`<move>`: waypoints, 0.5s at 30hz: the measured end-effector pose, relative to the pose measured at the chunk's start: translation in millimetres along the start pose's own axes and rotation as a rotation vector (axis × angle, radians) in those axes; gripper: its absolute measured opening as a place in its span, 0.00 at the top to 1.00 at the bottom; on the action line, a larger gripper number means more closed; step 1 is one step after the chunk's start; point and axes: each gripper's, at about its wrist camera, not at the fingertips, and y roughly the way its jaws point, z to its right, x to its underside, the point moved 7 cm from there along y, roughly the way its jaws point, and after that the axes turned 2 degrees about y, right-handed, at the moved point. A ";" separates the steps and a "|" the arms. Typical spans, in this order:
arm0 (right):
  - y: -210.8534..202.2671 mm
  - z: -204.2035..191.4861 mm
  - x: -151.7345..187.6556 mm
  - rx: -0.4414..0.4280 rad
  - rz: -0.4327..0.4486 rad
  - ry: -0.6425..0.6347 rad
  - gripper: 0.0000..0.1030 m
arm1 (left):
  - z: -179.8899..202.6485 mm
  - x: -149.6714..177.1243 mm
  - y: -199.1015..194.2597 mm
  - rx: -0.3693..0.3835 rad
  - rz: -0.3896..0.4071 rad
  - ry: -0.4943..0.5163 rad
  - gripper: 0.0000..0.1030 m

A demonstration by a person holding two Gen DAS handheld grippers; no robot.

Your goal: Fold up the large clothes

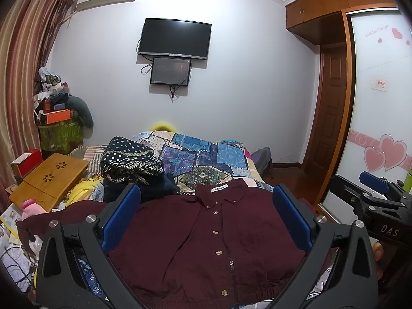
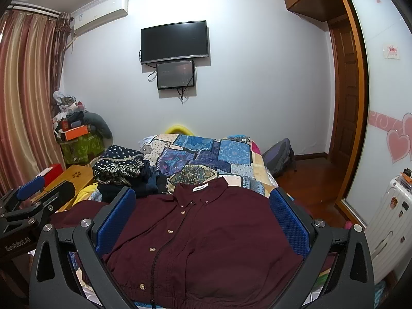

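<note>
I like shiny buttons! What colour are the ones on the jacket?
Gold buttons on the dark red jacket, clearest in the left wrist view.

Maroon jacket (image 1: 200, 234): hem cut off by the lower edge, side panels hidden behind blue gripper pads (image 1: 121, 216). Left sleeve trailing out of sight behind the near-left clutter. White collar label (image 2: 200, 187) too small to read. Patchwork quilt (image 2: 206, 154) partly covered by the folded patterned clothes (image 2: 121, 167).

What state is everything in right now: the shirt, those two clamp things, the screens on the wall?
Maroon jacket: spread flat on the bed, buttoned, unfolded.
Left gripper: open, holding nothing.
Right gripper: open, holding nothing.
Large TV: dark.
Small screen: faintly lit.
Patterned clothes: piled behind the jacket.
</note>
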 end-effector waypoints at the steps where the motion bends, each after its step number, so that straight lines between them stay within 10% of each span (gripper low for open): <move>1: 0.2 -0.1 -0.3 0.001 0.000 -0.001 0.00 | -0.4 0.1 -0.5 0.000 0.000 0.000 0.00; 15: 3.0 -6.6 -0.9 0.002 -0.001 -0.006 0.00 | -4.4 1.9 2.6 0.000 -0.008 -0.005 0.00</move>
